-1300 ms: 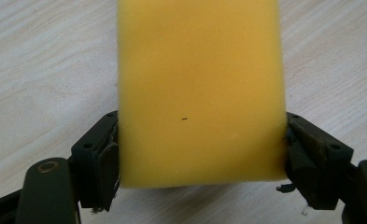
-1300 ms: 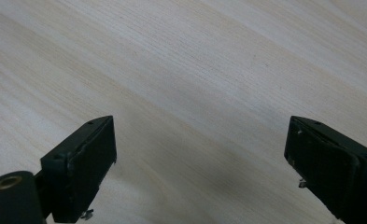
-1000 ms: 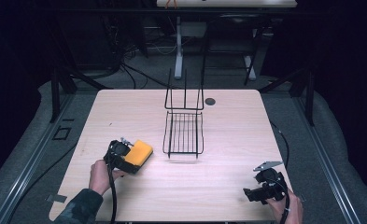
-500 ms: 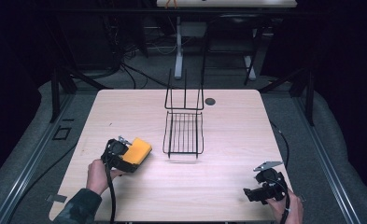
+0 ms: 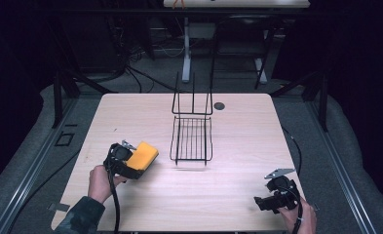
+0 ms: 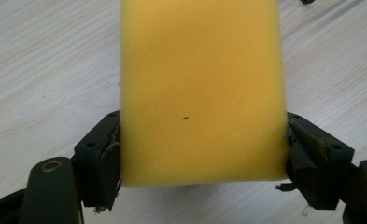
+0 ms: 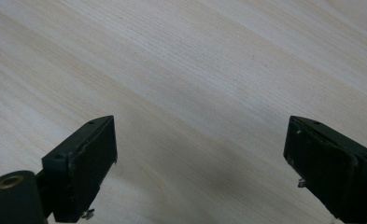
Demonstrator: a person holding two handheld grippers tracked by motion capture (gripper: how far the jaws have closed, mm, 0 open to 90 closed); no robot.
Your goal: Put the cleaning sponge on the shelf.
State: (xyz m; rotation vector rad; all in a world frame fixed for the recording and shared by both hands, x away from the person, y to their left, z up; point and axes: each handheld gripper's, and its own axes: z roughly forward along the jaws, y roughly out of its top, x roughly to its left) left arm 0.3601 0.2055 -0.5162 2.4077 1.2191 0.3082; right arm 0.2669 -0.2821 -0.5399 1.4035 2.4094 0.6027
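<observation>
In the lower left of the high view, the person's left hand (image 5: 100, 181) holds the left gripper (image 5: 130, 163), whose jaws are clenched on a thick yellow rectangular foam sponge (image 5: 142, 155). The sponge sits just above the pale wooden table (image 5: 130, 117), left of a black wire basket (image 5: 191, 139) that lies near the middle of the frame with its tall back rising toward the far edge. Sponge and basket are apart, with bare wood between them. A small dark round disc (image 5: 219, 105) lies on the table just right of the basket's upright back; what it is cannot be made out.

In the left gripper view the sponge (image 6: 201, 88) runs off the top edge, so its far end is cut off. Its two long sides are pressed by the black jaw pads at the lower left and lower right; the pads' inner faces are hidden behind the foam. Whether the sponge's underside touches the table cannot be told.

In the lower right of the high view, the right gripper (image 5: 264, 202) is held low over the table, the hand behind it partly cut by the bottom edge. In the right gripper view (image 7: 200, 163) its jaws stand wide apart, released, with bare wood grain between them.
</observation>
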